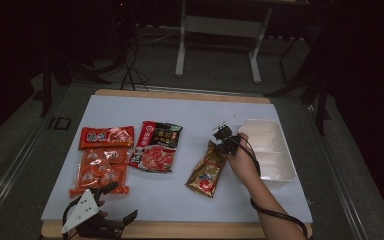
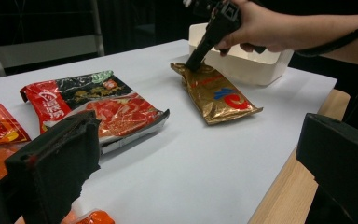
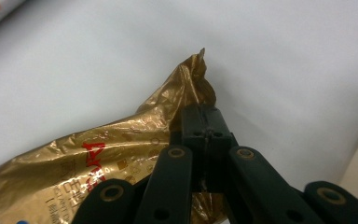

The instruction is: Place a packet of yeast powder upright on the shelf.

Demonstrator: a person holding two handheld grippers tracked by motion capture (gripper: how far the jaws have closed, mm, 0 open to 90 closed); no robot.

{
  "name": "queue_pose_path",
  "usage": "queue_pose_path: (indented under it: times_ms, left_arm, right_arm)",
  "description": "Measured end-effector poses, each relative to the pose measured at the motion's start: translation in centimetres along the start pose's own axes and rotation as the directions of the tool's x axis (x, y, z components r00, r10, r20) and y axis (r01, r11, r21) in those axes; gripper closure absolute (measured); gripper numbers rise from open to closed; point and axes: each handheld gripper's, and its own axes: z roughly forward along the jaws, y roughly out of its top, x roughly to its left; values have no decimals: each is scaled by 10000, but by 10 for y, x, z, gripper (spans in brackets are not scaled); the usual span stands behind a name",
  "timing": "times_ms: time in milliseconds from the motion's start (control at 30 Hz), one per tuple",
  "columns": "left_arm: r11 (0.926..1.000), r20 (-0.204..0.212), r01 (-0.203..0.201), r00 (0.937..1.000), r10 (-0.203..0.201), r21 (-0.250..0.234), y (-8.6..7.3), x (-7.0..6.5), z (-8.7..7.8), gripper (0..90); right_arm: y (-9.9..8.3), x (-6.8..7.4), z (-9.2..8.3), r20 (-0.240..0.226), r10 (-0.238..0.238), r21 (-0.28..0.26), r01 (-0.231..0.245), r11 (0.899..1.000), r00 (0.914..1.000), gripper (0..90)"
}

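A gold foil snack packet (image 1: 207, 172) lies on the white sheet, right of centre, with its crumpled top end pointing away from the person. My right gripper (image 1: 219, 145) is shut on that top edge; in the right gripper view the black jaws (image 3: 205, 121) meet on the pinched foil (image 3: 74, 163). In the left gripper view the right gripper (image 2: 193, 63) presses down on the packet (image 2: 216, 95), which rests flat on the sheet. My left gripper (image 1: 120, 202) sits at the front left edge of the table, open, with nothing between its jaws (image 2: 196, 163).
A white divided tray (image 1: 280, 172) stands just right of the right hand. A red-and-black packet (image 1: 157, 145) lies mid-table, with two orange packets (image 1: 106, 136) (image 1: 100, 170) to its left. The wooden table edge (image 1: 205, 230) runs along the front.
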Motion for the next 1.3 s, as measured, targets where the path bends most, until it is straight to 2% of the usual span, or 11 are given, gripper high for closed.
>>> queue_pose_path:
  times_ms: [267, 433, 633, 767, 867, 933, 1000, 1300]
  left_arm:
    - [10000, -56, -7, 10000, 7, 0, 0, 0, 0, 2]
    - [10000, -52, -21, 10000, 21, 25, 0, 0, 0, 2]
    - [10000, -68, -27, 10000, 27, 40, 0, 0, 0, 2]
    - [10000, -74, -46, 10000, 46, 44, 0, -1, 0, 2]
    - [10000, -77, -20, 10000, 21, 38, 0, 0, 0, 2]
    - [10000, -79, -26, 10000, 27, 58, 0, 0, 0, 2]
    - [10000, -85, -29, 10000, 30, 45, 0, 0, 0, 3]
    - [10000, -91, -27, 10000, 27, 55, 0, -1, 1, 3]
  right_arm:
    - [1, 4, -16, -178, -175, -572, 164, 9982, 9997, 900]
    - [4, 10, -36, -317, -582, -1091, 545, 9925, 9978, 900]
    - [5, 19, -57, -540, -1122, -1745, 1012, 9794, 9922, 900]
    - [4, 23, -70, -766, -1512, -2113, 1321, 9684, 9855, 900]
    - [4, 26, -77, -772, -1674, -2243, 1464, 9635, 9829, 900]
    - [3, 30, -87, -781, -1858, -2498, 1612, 9548, 9795, 900]
    - [4, 31, -94, -850, -1944, -2611, 1665, 9508, 9772, 900]
    - [7, 32, -120, -537, -2255, -3207, 1970, 9265, 9728, 900]
